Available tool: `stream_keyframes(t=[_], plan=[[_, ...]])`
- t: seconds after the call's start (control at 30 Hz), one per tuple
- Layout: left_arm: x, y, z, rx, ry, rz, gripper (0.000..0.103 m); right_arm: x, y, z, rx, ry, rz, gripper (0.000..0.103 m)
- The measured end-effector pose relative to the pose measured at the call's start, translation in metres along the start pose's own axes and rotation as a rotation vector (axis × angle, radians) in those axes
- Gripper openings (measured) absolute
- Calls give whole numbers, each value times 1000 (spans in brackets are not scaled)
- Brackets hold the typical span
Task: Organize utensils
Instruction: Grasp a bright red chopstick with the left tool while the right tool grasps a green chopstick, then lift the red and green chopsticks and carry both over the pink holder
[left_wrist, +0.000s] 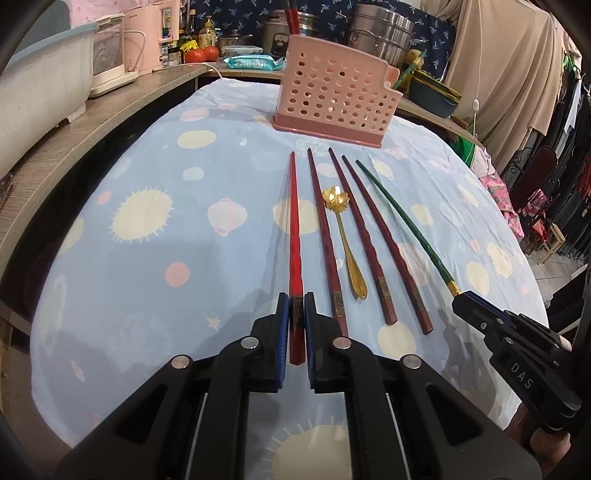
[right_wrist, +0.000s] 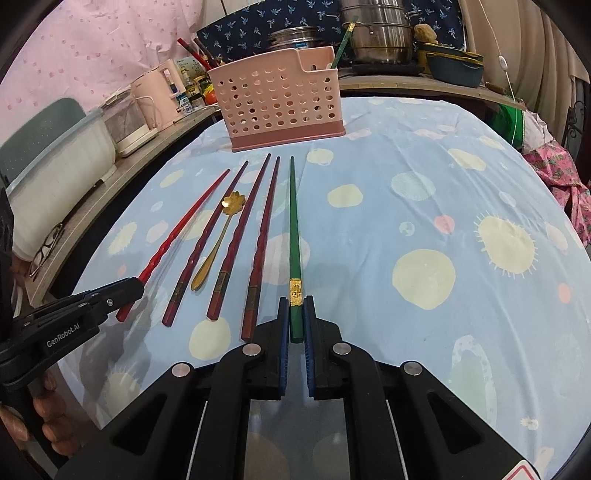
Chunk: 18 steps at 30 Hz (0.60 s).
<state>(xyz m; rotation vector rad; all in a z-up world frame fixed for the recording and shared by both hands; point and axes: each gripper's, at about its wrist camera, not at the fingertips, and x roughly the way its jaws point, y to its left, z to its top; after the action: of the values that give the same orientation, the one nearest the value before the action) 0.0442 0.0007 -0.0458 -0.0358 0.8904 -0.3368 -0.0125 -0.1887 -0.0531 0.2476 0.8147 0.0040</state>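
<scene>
A row of chopsticks and a gold spoon (left_wrist: 345, 240) (right_wrist: 218, 240) lies on the blue patterned cloth, in front of a pink perforated utensil holder (left_wrist: 334, 94) (right_wrist: 280, 101). My left gripper (left_wrist: 296, 299) (right_wrist: 138, 290) is shut on the thick end of the bright red chopstick (left_wrist: 293, 229) (right_wrist: 184, 229) at the row's left. My right gripper (right_wrist: 295, 304) (left_wrist: 461, 299) is shut on the thick end of the green chopstick (right_wrist: 294, 229) (left_wrist: 402, 218) at the row's right. Three dark red chopsticks (left_wrist: 325, 229) (right_wrist: 266, 229) lie between them. Both held chopsticks still rest on the cloth.
A green chopstick (right_wrist: 343, 40) and several red ones (right_wrist: 192, 50) stand in the holder. A wooden shelf (left_wrist: 74, 133) at the left carries a white tub and pink appliances. Steel pots (left_wrist: 380, 33) stand behind the holder. Glasses (right_wrist: 46, 251) lie on the shelf. A hand (right_wrist: 40, 424) grips the left tool.
</scene>
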Motion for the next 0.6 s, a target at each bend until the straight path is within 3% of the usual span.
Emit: stream_keyframes(t=[0.6], plan=[[-57, 5, 58, -30, -161, -14, 7, -62, -23, 57, 89, -174, 57, 7]])
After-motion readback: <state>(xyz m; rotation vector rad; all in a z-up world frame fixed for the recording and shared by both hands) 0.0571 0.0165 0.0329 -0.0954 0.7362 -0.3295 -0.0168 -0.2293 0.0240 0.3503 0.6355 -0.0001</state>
